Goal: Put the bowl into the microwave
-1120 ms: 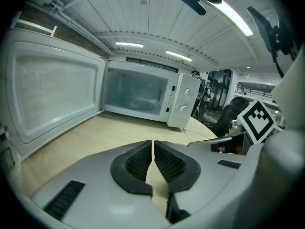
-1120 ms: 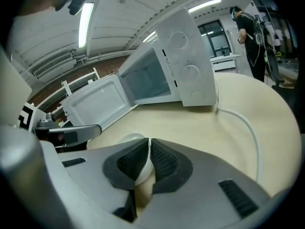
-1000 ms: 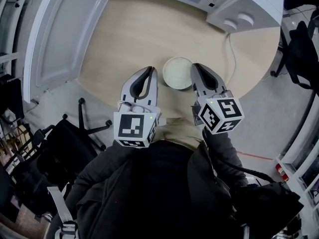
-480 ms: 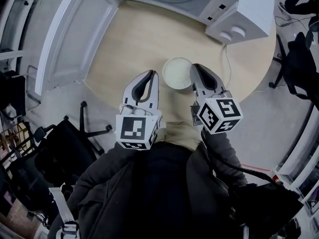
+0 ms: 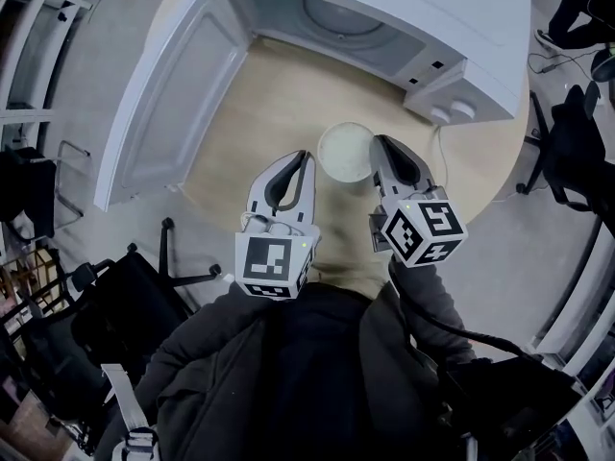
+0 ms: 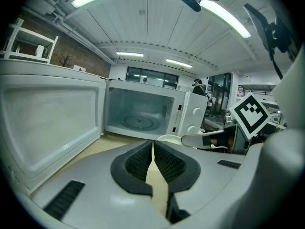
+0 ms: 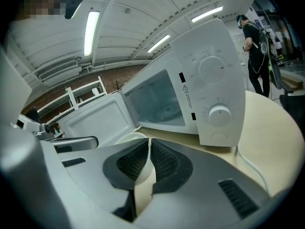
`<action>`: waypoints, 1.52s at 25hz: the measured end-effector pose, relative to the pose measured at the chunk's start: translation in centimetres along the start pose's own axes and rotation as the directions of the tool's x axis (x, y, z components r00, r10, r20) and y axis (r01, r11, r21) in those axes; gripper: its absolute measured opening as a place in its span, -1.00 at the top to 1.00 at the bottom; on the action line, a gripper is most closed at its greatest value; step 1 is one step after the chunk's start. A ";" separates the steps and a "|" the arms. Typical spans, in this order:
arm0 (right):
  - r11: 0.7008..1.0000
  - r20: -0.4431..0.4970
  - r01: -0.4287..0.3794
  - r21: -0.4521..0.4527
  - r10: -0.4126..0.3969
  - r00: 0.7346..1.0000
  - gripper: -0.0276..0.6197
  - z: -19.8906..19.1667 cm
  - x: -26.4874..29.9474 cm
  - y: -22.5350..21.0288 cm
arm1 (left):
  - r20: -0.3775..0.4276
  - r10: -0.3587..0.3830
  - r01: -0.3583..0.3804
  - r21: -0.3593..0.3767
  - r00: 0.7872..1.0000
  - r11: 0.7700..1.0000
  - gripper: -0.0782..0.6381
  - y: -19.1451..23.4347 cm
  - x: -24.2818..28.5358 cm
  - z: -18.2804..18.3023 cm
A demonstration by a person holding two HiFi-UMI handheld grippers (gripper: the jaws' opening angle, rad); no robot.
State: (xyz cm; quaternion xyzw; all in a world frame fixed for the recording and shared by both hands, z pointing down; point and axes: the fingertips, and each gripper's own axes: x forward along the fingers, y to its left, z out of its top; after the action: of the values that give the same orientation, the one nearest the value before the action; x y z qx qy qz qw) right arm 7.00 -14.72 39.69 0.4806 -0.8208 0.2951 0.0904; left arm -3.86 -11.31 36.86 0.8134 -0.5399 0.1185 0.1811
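Note:
A small white bowl is over the round wooden table, just in front of the open white microwave. My right gripper is shut on the bowl's right rim; in the right gripper view the bowl's wall is pinched between the jaws of that gripper. My left gripper stands left of the bowl, shut and empty, a short gap from it. The left gripper view has the left gripper aimed at the microwave's cavity, with the bowl to the right.
The microwave door swings open to the left and overhangs the table's edge. A power cord trails over the table's right side. Black chairs stand on the floor at left. A person stands far off in the room.
Both grippers and the bowl have moved forward, closer to the microwave's opening. The right gripper has kept its hold on the rim; the left has stayed shut.

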 end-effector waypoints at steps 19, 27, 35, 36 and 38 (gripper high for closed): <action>0.992 0.017 0.095 0.079 -0.097 0.995 0.84 3.5 7.3 1.1 | -0.053 -0.123 0.124 0.023 0.991 0.992 0.73 5.9 4.7 3.0; 0.986 0.031 0.140 0.094 -0.143 0.989 0.84 5.4 9.2 0.4 | -0.057 -0.164 0.165 0.020 0.985 0.986 0.73 7.0 6.7 4.1; 0.979 0.052 0.170 0.116 -0.177 0.983 0.84 7.5 11.1 -0.6 | -0.068 -0.172 0.173 0.011 0.983 0.985 0.73 7.9 8.8 4.9; 0.978 0.058 0.174 0.119 -0.181 0.982 0.84 7.8 11.3 -0.7 | -0.070 -0.174 0.175 0.009 0.982 0.984 0.73 7.9 9.1 4.9; 0.975 0.069 0.181 0.127 -0.190 0.979 0.84 8.4 11.7 -1.0 | -0.077 -0.183 0.184 0.004 0.980 0.983 0.73 7.8 9.6 4.9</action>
State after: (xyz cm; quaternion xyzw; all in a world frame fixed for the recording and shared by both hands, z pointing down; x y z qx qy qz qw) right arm 2.87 -28.50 38.34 0.5713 -0.7560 0.3146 0.0552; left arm -7.36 -24.11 37.44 0.8557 -0.4547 0.1352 0.2070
